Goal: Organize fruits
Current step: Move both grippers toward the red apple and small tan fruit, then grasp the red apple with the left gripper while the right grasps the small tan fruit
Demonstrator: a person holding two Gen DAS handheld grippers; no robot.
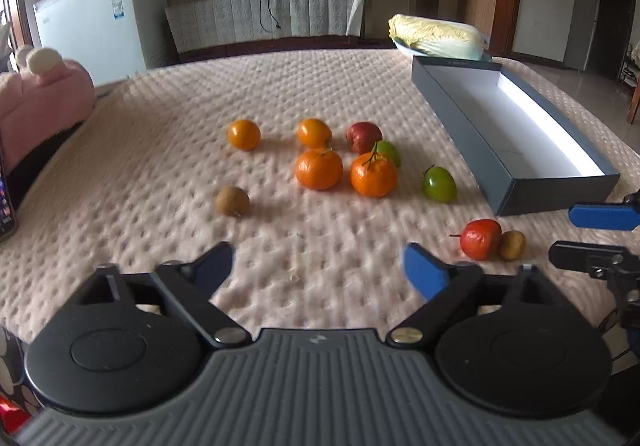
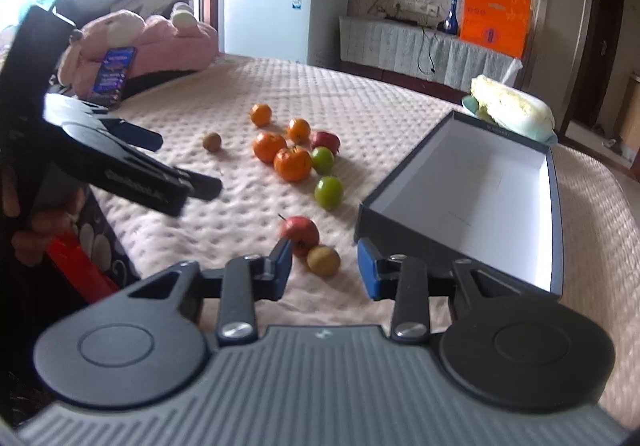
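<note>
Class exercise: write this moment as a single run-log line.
left gripper: open, holding nothing | right gripper: open, near red fruit | box: no fruit inside | fruits: all on bedspread

Left gripper point(image 1: 318, 264) held low with fingers spread wide, right gripper point(image 2: 325, 266) held level, fingers parted (blue pads facing inward), nothing gripped

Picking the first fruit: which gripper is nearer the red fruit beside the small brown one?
Right. The right gripper is open just short of the red fruit, almost touching it. The left gripper, also open, hangs farther back, with the fruit off to its right.
</note>
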